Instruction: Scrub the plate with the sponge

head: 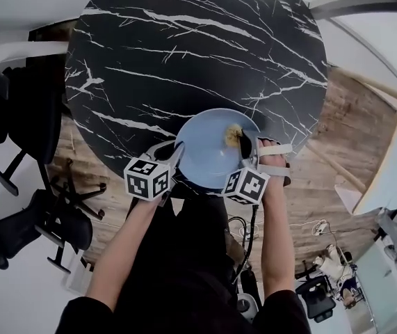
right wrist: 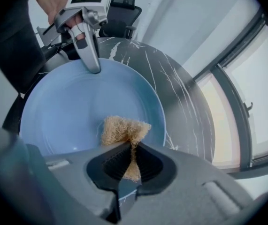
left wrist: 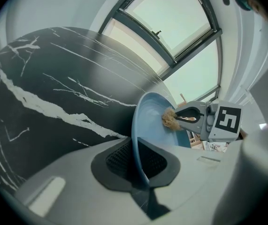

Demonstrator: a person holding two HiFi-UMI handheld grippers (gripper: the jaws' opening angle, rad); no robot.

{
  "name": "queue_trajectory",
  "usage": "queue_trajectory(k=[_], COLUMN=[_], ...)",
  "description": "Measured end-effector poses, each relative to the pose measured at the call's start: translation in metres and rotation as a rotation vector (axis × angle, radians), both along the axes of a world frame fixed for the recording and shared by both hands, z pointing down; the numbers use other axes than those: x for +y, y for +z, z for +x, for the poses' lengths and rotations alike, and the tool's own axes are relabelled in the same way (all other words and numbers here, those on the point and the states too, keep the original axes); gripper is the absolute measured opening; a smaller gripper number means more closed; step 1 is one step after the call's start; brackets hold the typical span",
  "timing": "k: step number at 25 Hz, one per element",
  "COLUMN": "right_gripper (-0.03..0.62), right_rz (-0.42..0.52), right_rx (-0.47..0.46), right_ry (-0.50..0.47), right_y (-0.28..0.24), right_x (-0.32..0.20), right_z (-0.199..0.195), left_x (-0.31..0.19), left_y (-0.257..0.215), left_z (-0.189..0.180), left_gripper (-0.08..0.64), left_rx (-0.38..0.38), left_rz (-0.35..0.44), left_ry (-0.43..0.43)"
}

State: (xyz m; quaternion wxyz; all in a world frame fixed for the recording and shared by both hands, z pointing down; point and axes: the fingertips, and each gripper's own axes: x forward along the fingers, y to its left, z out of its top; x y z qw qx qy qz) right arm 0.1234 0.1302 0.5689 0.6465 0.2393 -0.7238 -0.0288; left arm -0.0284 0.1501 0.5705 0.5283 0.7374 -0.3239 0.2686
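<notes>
A light blue plate [head: 208,152] is held tilted over the near edge of the round black marble table [head: 184,47]. My left gripper [head: 176,156] is shut on the plate's left rim; in the left gripper view the rim [left wrist: 136,144] runs edge-on between the jaws of this gripper [left wrist: 137,165]. My right gripper [head: 244,145] is shut on a tan fibrous sponge [head: 233,132], which presses against the plate's inner face right of centre. In the right gripper view the sponge [right wrist: 122,130] fans out of the jaws [right wrist: 133,165] onto the plate [right wrist: 68,111], with the left gripper [right wrist: 94,68] on the far rim.
Black office chairs [head: 24,117] stand left of the table on a wooden floor. A white desk edge [head: 393,158] lies at the right. Large windows [left wrist: 180,27] rise behind the table. The person's arms and dark clothing fill the lower middle of the head view.
</notes>
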Motion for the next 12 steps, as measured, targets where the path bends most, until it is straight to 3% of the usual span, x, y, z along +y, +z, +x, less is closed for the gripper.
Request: queue_trajectory(k=[7, 12], right_gripper=[0.031, 0.031], right_rz=[0.099, 0.088], right_rx=[0.029, 0.062], right_ry=[0.032, 0.048], right_y=[-0.003, -0.007], right_x=[-0.019, -0.010], right_z=[0.007, 0.011], left_x=[-0.001, -0.001], left_y=[0.000, 0.000], left_z=[0.004, 0.002], left_gripper=[0.025, 0.018], left_rx=[0.002, 0.008], left_rz=[-0.006, -0.014], left_ry=[-0.039, -0.102])
